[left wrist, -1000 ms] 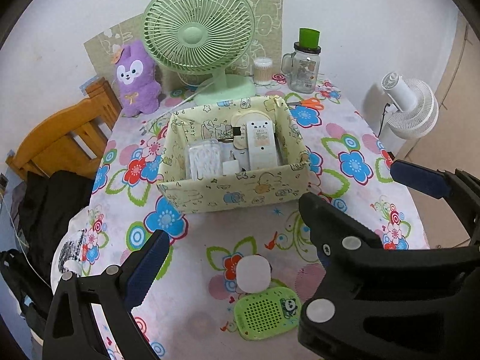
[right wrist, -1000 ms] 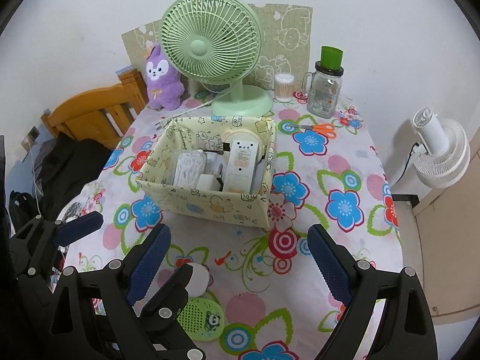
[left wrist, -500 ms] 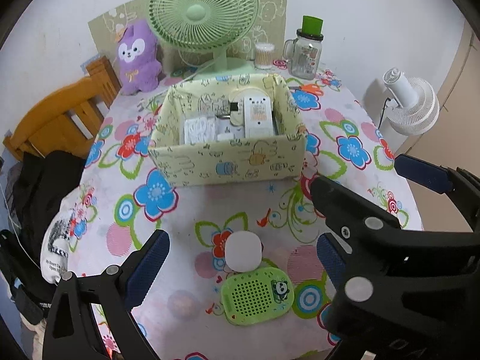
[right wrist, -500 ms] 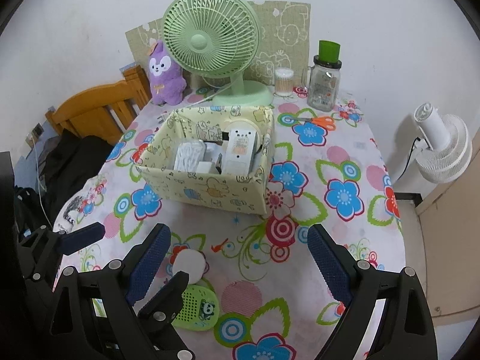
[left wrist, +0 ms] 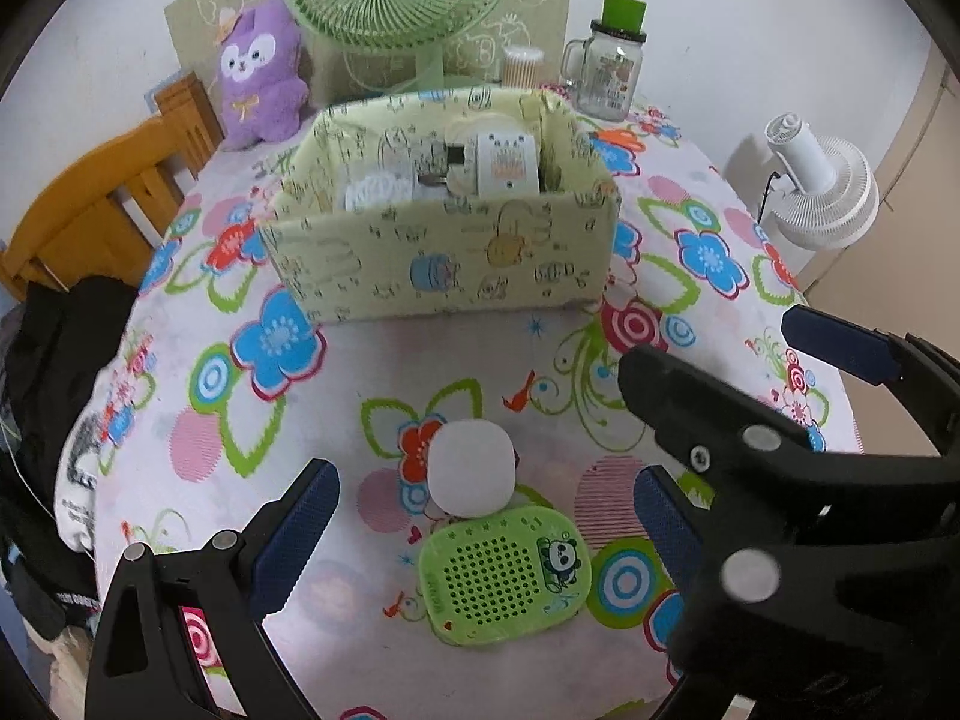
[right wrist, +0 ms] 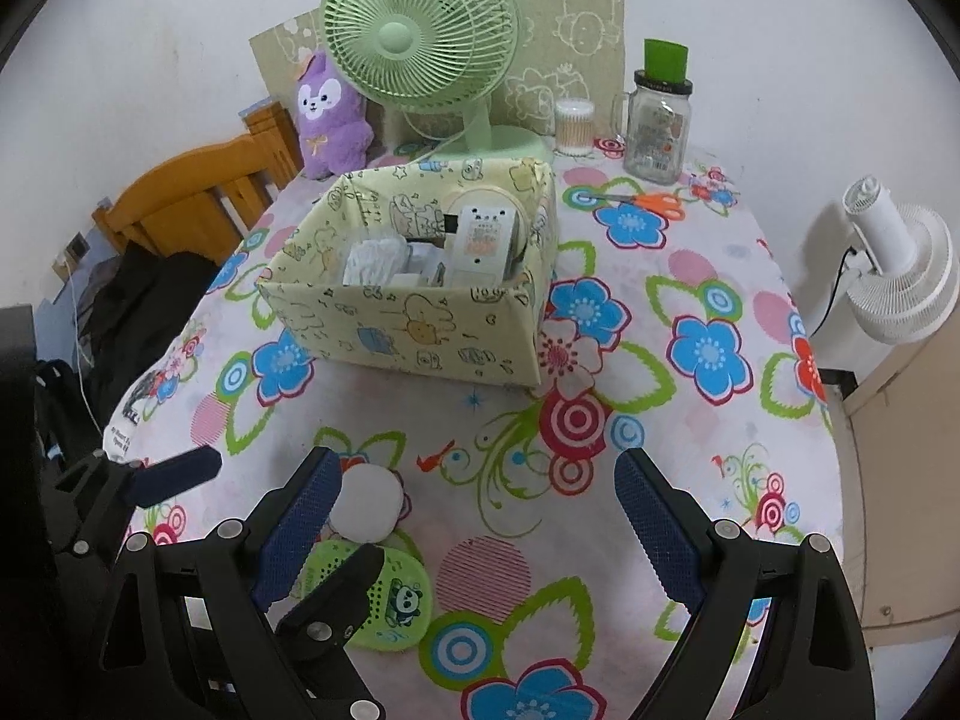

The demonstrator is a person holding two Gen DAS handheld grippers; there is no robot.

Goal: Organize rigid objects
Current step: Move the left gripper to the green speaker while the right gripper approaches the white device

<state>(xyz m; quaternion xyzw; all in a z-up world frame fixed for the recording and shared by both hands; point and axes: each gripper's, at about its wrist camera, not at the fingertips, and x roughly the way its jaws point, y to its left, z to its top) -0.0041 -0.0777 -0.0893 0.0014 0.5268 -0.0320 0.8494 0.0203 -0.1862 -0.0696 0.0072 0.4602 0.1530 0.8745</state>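
A white rounded puck (left wrist: 471, 468) lies on the flowered tablecloth, touching a green perforated panda gadget (left wrist: 504, 576) just in front of it. My left gripper (left wrist: 480, 534) hangs open above them, one blue pad on each side, touching neither. In the right wrist view the puck (right wrist: 367, 503) and the green gadget (right wrist: 399, 597) sit beside the right gripper's left finger. My right gripper (right wrist: 480, 531) is open over bare cloth, with nothing between its pads. A pale yellow-green fabric box (left wrist: 444, 264) (right wrist: 420, 330) stands behind, holding several white items.
At the table's back stand a green desk fan (right wrist: 420, 36), a purple plush (right wrist: 330, 114), a cotton-swab tub (right wrist: 573, 126) and a glass jar (right wrist: 657, 120). Orange scissors (right wrist: 654, 203) lie nearby. A wooden chair (right wrist: 198, 198) is on the left, a white fan (right wrist: 900, 276) on the right.
Both grippers have sunk toward the table. The puck and green gadget now sit closer and larger between the left fingers. Neither gripper's opening has changed.
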